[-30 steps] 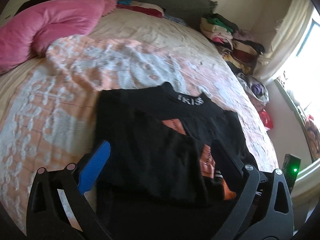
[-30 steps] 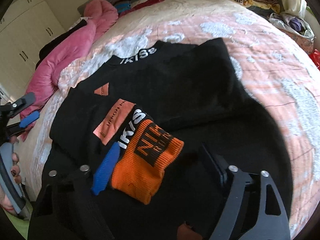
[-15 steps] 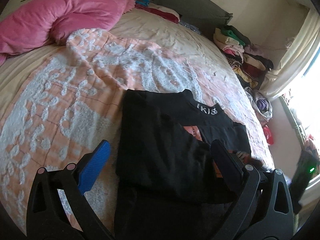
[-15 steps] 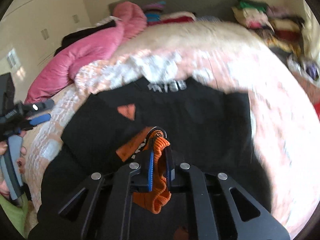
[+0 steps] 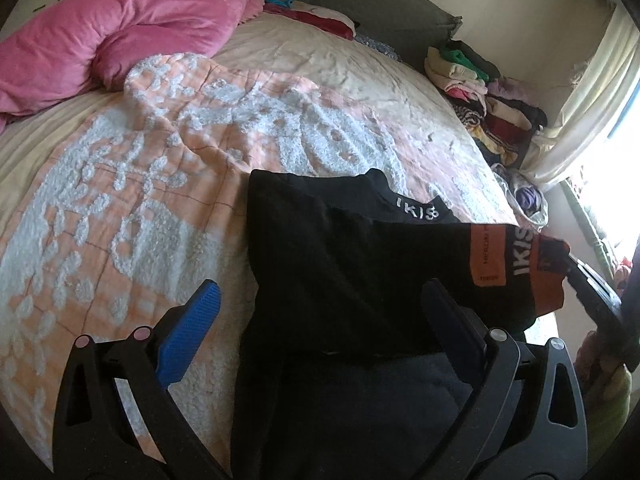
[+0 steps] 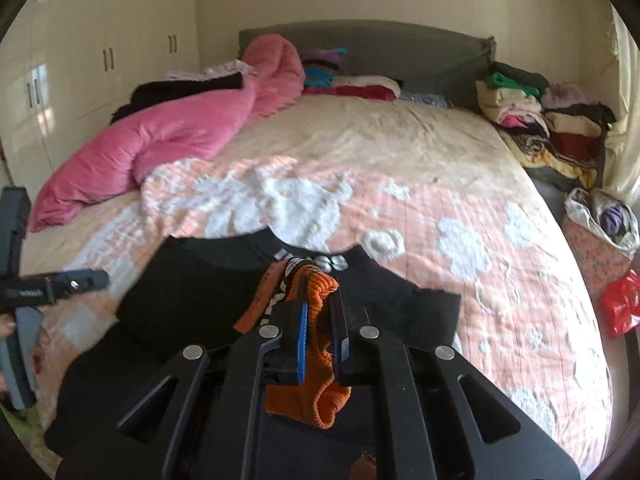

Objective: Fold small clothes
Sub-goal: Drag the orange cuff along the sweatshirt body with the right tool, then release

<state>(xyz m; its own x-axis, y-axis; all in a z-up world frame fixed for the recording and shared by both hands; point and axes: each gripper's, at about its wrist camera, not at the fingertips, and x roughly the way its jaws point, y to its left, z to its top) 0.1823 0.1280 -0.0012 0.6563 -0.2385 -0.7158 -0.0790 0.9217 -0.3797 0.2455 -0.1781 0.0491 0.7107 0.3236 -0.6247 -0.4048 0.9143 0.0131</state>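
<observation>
A small black sweater [image 5: 320,272] with white collar lettering lies on the bed's peach and white quilt [image 5: 132,208]. My right gripper [image 6: 320,304] is shut on the sweater's orange ribbed cuff [image 6: 316,384] and holds the sleeve raised above the sweater body [image 6: 192,296]. In the left wrist view the lifted sleeve with its orange cuff [image 5: 520,272] stretches to the right, where the right gripper [image 5: 592,292] holds it. My left gripper [image 5: 320,312] is open and empty, hovering over the sweater's near left part.
A pink duvet [image 6: 160,136] lies at the bed's far left. Stacks of folded clothes [image 6: 540,116] sit at the far right by the grey headboard [image 6: 380,44]. A bag [image 6: 604,220] and a red bag [image 6: 620,304] sit beside the bed on the right.
My right gripper closed on the orange cuff and lifted the sleeve up off the sweater. My left gripper stayed open and drew back a little to the left.
</observation>
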